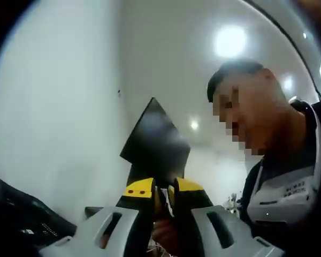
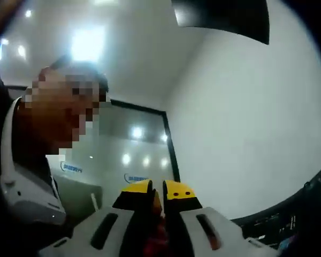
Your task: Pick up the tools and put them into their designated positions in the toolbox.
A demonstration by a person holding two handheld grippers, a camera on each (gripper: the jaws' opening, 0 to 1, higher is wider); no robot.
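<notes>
Both views tilt upward toward white walls and ceiling lights. The left gripper (image 1: 165,190) has its yellow-tipped jaws nearly together with nothing between them, a dark angular panel (image 1: 155,142) behind. The right gripper (image 2: 157,193) is likewise nearly closed and empty. A person (image 1: 281,160) leans close (in a dark-and-white top). No tools or toolbox can be made out.

left gripper (image 1: 165,188): yellow tips on black jaws, pale grey slotted housings below
right gripper (image 2: 157,191): same make, yellow tips with small dark dots, black jaws, grey slotted housings
person's clothing (image 1: 289,187): dark top with a white panel bearing small dark print
</notes>
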